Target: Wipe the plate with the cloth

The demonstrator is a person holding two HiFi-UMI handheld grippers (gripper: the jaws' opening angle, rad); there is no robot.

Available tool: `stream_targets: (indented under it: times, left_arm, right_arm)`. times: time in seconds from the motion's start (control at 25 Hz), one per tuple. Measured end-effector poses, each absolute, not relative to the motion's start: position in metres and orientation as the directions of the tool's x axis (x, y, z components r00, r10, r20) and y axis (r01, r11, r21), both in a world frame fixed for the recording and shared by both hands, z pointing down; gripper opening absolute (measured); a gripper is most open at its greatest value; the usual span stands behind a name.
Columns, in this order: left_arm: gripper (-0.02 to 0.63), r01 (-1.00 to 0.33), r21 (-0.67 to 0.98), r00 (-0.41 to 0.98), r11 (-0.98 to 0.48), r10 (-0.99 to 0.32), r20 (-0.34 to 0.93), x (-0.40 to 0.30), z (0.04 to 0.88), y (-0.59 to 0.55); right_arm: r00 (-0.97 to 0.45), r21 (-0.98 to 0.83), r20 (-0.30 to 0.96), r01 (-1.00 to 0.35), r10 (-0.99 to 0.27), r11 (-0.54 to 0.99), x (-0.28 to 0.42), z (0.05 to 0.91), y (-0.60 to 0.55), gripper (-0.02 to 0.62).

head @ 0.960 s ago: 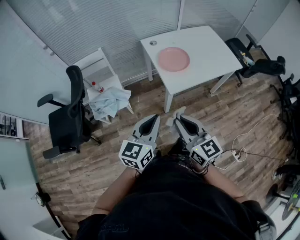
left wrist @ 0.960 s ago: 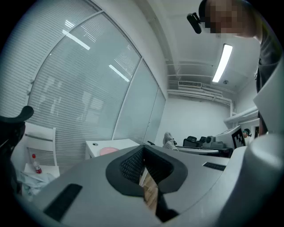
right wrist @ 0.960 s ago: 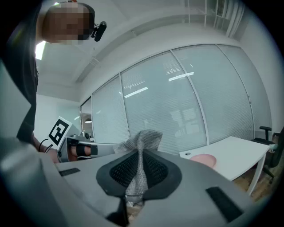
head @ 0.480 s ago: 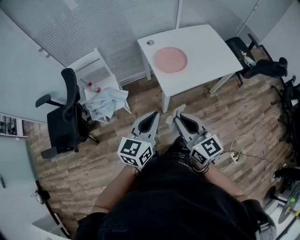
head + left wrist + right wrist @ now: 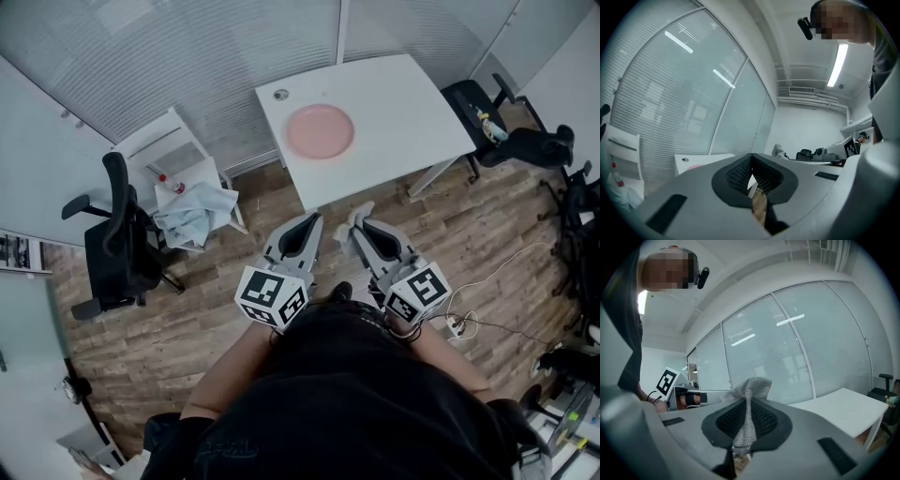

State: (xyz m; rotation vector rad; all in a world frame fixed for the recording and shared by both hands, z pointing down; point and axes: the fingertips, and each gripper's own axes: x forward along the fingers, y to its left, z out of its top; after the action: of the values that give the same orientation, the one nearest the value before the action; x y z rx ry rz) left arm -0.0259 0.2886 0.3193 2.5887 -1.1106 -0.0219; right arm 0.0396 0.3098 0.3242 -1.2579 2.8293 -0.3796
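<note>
Head view: pink plate point(image 5: 320, 131) on white surface point(image 5: 412, 103), well ahead of left gripper point(image 5: 310, 223) and right gripper point(image 5: 362, 225).
Left gripper view: its jaws together, empty. Right gripper view: jaws pinch grey cloth point(image 5: 749, 397) by a thin fold, which may slip during wiping.

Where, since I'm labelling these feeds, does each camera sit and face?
Head view: on person's head, facing steeply down at white rectangular table, round pink plate, wooden floor; shows dark-clad torso, left claw, right claw.
Left gripper view: on the left claw, facing along its shut jaws toward the glass wall; right claw's marker cube shows.
Right gripper view: on the right claw, facing along jaws shut on the grey mesh cloth; left claw's marker cube shows.
Shared: all three show the table.
</note>
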Motion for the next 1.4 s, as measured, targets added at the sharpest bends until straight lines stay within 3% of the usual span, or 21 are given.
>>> stream_targets:
  times: [0.76,1.4]
  left_arm:
    - [0.016,-0.616,0.316,0.782,-0.721,-0.607,0.140,0.080,0.336,0.251]
    - [0.016,-0.636,0.335,0.762,-0.695,-0.634,0.133,0.044,0.340,0.171]
  right_arm:
    - [-0.589,-0.269,0.102,-0.792,-0.802,0.547,0.139,0.343,0.282,0.043]
    - [-0.601,-0.240,0.091,-0.787,-0.794,0.568,0.105,0.340,0.204,0.043]
